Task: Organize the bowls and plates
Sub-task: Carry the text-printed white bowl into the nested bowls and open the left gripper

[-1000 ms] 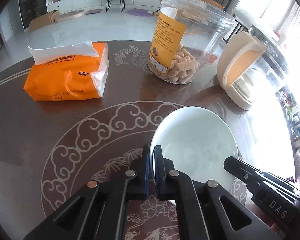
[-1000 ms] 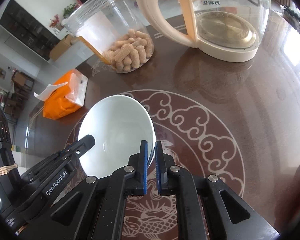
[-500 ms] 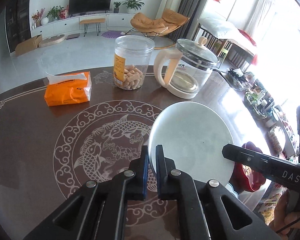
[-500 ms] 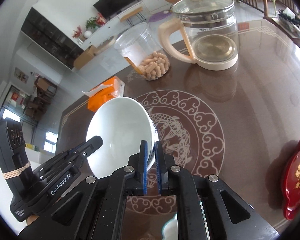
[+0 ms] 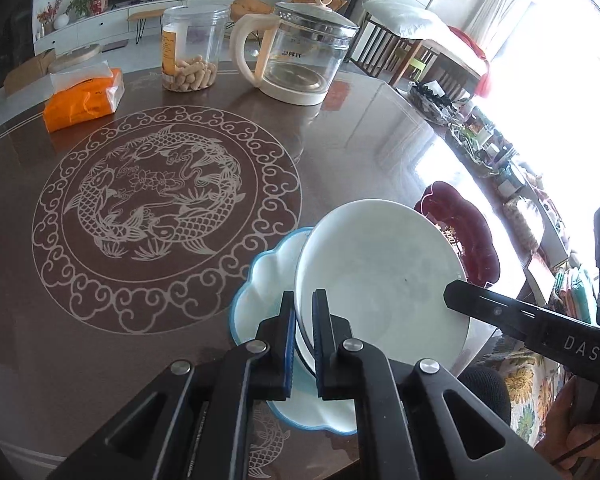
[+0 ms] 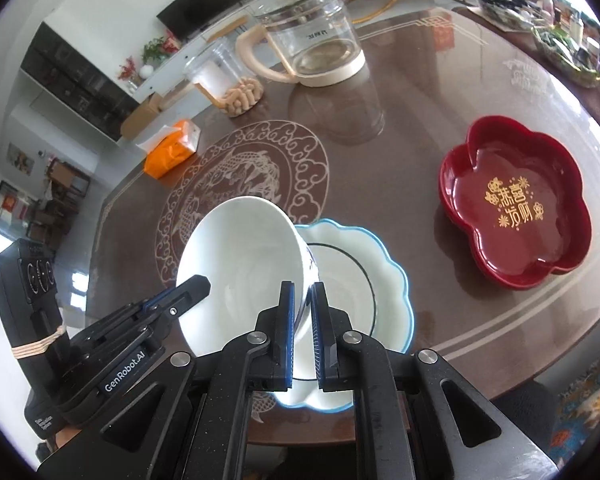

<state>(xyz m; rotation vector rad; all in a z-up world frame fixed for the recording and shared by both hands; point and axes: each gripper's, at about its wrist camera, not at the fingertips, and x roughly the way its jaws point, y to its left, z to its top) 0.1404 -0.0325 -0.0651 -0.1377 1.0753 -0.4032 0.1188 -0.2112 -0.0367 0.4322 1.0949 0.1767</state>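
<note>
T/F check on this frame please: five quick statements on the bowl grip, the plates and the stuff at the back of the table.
1. Both tools clamp the white bowl by its rim, left tool, right tool. True.
2. The bowl is held over the red flower-shaped dish. False: it is over the white plate with a blue scalloped rim; the red dish sits apart to the right.
3. The glass kettle has its lid on. True.
4. The clear snack jar is full to the top. False: snacks fill only the bottom.
5. The orange tissue pack lies on the red dish. False: it lies on the table.
</note>
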